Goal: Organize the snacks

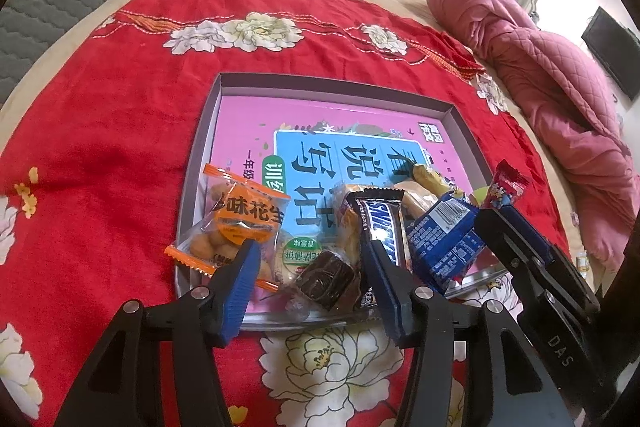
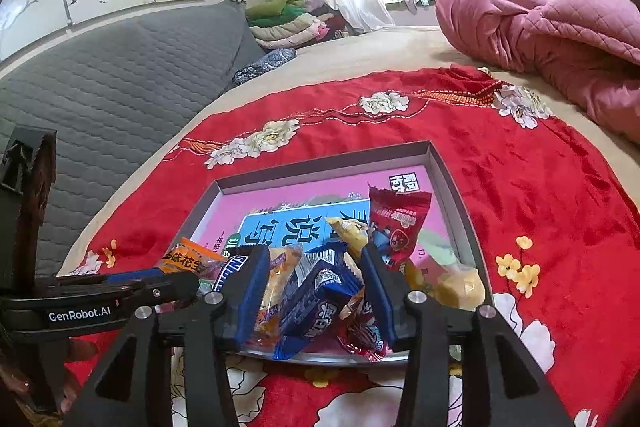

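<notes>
Snacks (image 1: 320,239) lie heaped at the near end of a shallow tray (image 1: 200,155) on a bed. Left gripper (image 1: 312,267) and right gripper (image 2: 316,287) hover there, jaws open, probably choosing packets to sort.

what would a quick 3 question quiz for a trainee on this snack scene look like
1. True or false: the snacks are piled at the near end of the tray.
2. Which snack lies between the left gripper fingers: A) dark brown candy B) red packet?
3. Fill in: the right gripper is ___.

Key: 1 true; 2 A; 3 open, around the blue packet.
</notes>
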`<state>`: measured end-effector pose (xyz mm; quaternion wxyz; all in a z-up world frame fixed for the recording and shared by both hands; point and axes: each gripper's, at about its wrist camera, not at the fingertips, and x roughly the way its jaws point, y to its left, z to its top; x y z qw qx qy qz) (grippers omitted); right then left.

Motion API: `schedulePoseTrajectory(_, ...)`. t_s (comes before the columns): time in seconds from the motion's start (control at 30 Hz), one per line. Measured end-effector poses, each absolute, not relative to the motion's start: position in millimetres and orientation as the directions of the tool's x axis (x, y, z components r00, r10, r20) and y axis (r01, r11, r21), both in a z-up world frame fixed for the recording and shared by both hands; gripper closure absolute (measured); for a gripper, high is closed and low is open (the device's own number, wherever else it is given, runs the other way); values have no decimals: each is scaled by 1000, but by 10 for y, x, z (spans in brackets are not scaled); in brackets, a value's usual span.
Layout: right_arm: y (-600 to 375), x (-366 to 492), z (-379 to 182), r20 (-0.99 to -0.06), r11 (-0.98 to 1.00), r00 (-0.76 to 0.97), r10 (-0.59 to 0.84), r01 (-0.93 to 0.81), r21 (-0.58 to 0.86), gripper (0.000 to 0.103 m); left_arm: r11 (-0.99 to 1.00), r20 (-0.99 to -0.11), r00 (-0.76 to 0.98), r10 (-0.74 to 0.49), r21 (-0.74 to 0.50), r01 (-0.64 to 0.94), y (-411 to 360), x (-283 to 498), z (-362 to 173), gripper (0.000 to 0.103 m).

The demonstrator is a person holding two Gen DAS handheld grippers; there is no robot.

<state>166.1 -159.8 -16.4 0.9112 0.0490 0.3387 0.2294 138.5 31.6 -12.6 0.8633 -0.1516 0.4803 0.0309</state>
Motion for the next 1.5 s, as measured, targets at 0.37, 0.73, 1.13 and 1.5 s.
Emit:
schedulePoseTrajectory(0.37,-1579,1592,-85,-574,896,693,436,-398,199,46,957,-836,544,-75,-213,-195,302,1361,-71,42)
schedulePoseTrajectory(0.73,-1664,1522,-12,-561,911,722,404,-373,176,36,961,-826,561,-60,-200,-191,273,1287,33,31)
schedulePoseTrajectory(1.13,-1819,1393,66,-573,941,751,328,-312,129,19,964,-817,573,-66,-201,-174,165,1087,131,30)
schedulePoseTrajectory(1.5,-1886,1104,165,-590,946,746,308,-306,106,13,966,-815,575,-68,-199,-168,104,832,180,30)
